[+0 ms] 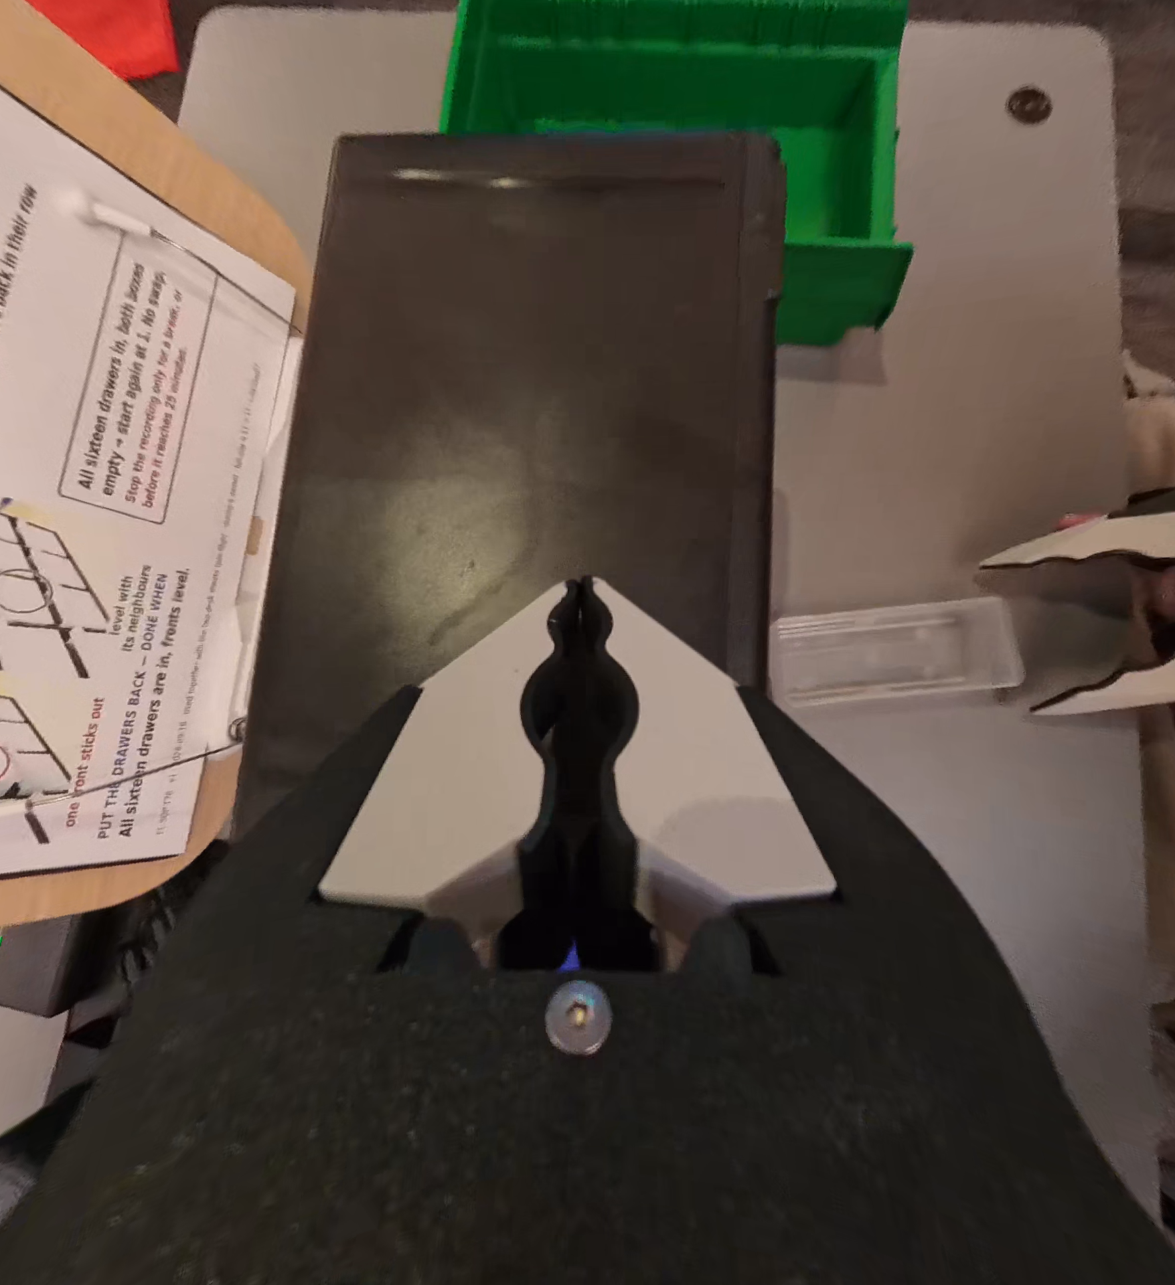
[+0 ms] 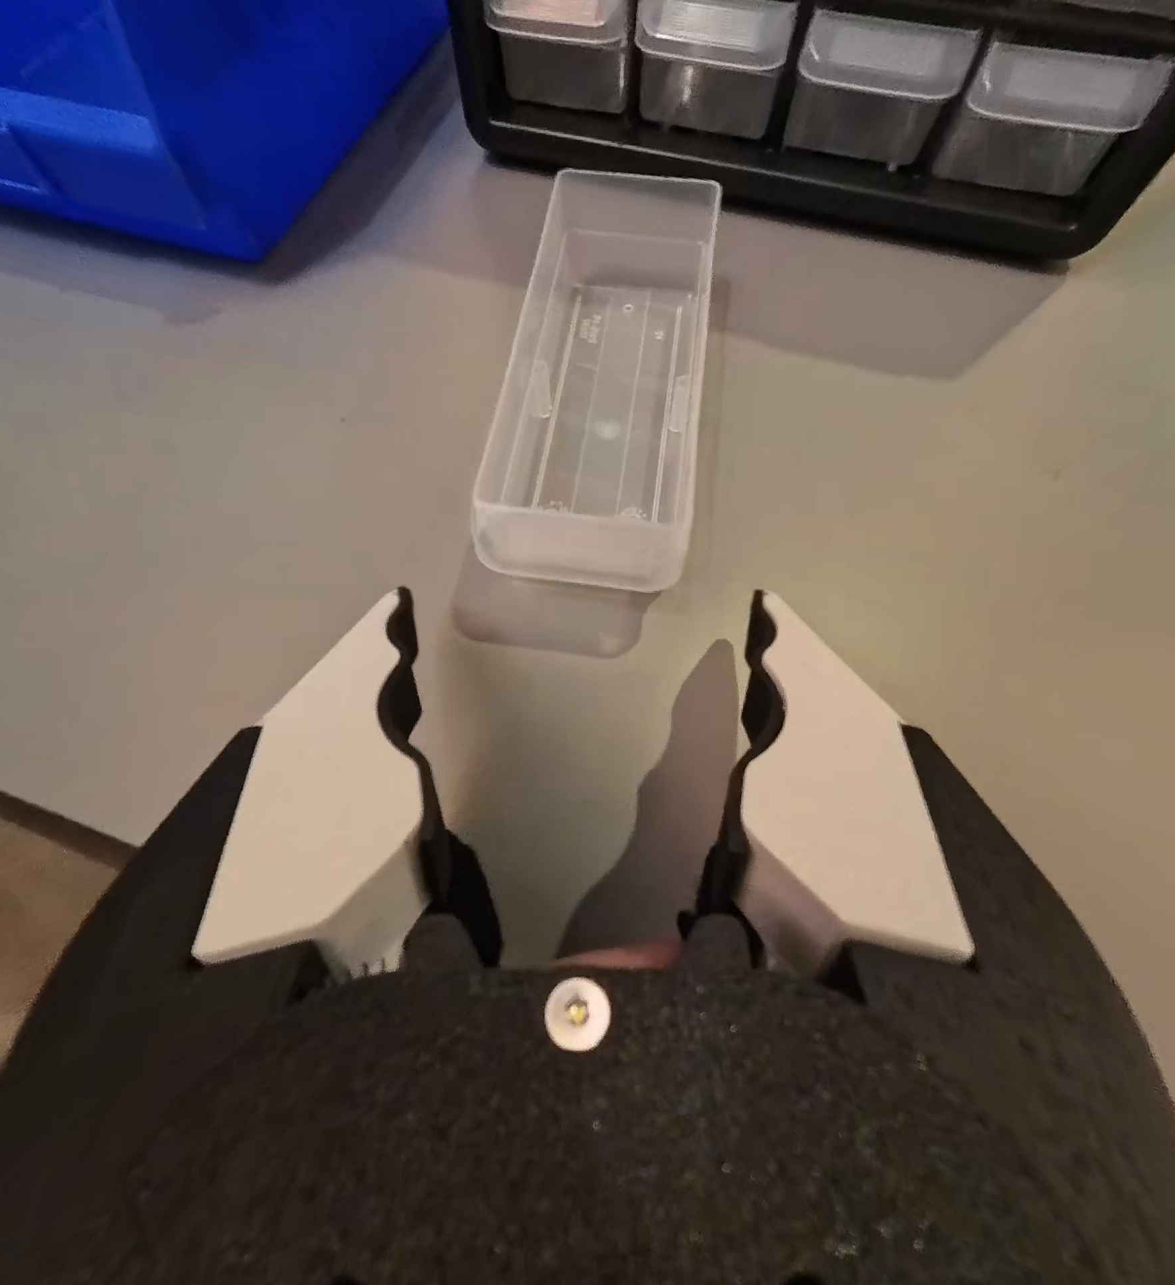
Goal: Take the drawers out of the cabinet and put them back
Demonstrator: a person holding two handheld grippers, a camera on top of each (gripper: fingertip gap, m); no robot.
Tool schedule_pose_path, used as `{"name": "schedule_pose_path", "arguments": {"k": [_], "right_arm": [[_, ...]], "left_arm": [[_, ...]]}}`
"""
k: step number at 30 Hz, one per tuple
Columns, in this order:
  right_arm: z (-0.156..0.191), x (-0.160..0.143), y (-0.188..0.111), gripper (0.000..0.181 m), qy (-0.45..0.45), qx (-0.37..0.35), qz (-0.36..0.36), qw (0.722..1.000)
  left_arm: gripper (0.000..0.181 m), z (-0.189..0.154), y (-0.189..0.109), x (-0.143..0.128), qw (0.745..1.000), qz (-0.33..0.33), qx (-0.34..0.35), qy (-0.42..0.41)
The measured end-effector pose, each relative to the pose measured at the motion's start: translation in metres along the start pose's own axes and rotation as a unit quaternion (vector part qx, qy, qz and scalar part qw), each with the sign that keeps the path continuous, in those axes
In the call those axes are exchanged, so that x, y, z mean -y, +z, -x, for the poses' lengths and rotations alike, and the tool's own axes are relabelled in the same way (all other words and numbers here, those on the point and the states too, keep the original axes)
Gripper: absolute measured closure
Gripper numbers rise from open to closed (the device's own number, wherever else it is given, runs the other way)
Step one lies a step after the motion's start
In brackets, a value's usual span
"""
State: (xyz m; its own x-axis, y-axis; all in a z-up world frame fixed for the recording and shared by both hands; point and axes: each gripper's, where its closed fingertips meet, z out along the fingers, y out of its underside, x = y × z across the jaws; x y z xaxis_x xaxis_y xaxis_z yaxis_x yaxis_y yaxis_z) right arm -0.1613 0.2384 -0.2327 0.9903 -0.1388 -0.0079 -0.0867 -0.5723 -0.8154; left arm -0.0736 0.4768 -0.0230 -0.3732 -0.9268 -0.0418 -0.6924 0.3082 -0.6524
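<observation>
The grey worktop [image 2: 188, 521] is giving me open room on both sides of the job, and the black cabinet [image 2: 849, 188] is standing at its far side with clear drawers filling the row I can see, a blue bin [image 2: 153, 125] sitting to its left. In my left view I am hovering over the cabinet's dark top, a green bin [image 1: 835, 174] beyond it and an instruction sheet [image 1: 83, 452] lying off to the left. One loose drawer [image 2: 598, 389] is lying on the worktop just in front of the cabinet, its long axis pointing at me, empty. I am judging it light, thin-walled, stiff but slick, so I am planning to pinch its long side walls gently. My right gripper [image 2: 581, 612] is holding its jaws wide, just short of the drawer's near end; my left gripper [image 1: 581, 591] is keeping its jaws pressed together on nothing
</observation>
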Motion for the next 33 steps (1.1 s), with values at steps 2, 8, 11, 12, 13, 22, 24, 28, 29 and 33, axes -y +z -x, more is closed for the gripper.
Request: {"name": "schedule_pose_path", "arguments": {"k": [2, 8, 11, 12, 13, 22, 24, 28, 29, 33], "right_arm": [[-0.001, 0.006, 0.005, 0.087, -0.008, -0.016, 0.002, 1.000], [0.000, 0.009, 0.025, 0.088, -0.011, -0.033, 0.058, 0.998], [-0.001, 0.005, 0.032, 0.087, -0.008, -0.038, 0.085, 0.996], [-0.003, 0.006, 0.034, 0.087, -0.008, -0.045, 0.086, 0.995], [-0.005, 0.009, 0.037, 0.088, -0.006, -0.050, 0.083, 0.995], [-0.007, 0.015, 0.051, 0.107, 0.032, -0.041, 0.173, 0.984], [-0.009, 0.016, 0.050, 0.109, 0.031, -0.043, 0.170, 0.984], [-0.016, 0.033, 0.036, 0.110, 0.032, -0.058, 0.134, 0.989], [-0.017, 0.039, 0.031, 0.110, 0.040, -0.055, 0.125, 0.990], [-0.025, 0.069, 0.009, 0.119, 0.062, -0.058, 0.097, 0.992]], "left_arm": [[0.181, 0.007, 0.006, -0.009, 1.000, 0.025, 0.015, 0.011], [0.181, 0.010, 0.009, -0.008, 1.000, 0.015, 0.024, -0.005], [0.181, 0.010, 0.009, -0.009, 0.999, 0.025, 0.044, 0.011], [0.181, 0.010, 0.009, -0.009, 0.999, 0.026, 0.047, 0.012], [0.181, 0.010, 0.009, -0.009, 0.999, 0.025, 0.046, 0.012], [0.181, 0.012, 0.006, -0.011, 0.999, 0.028, 0.034, -0.008], [0.181, 0.012, 0.005, -0.012, 0.999, 0.032, 0.039, -0.006], [0.181, 0.013, 0.004, -0.014, 0.999, 0.032, 0.041, -0.010], [0.181, 0.013, 0.004, -0.014, 0.999, 0.031, 0.042, -0.012], [0.181, 0.014, 0.004, -0.014, 0.999, 0.027, 0.041, -0.020]]}}
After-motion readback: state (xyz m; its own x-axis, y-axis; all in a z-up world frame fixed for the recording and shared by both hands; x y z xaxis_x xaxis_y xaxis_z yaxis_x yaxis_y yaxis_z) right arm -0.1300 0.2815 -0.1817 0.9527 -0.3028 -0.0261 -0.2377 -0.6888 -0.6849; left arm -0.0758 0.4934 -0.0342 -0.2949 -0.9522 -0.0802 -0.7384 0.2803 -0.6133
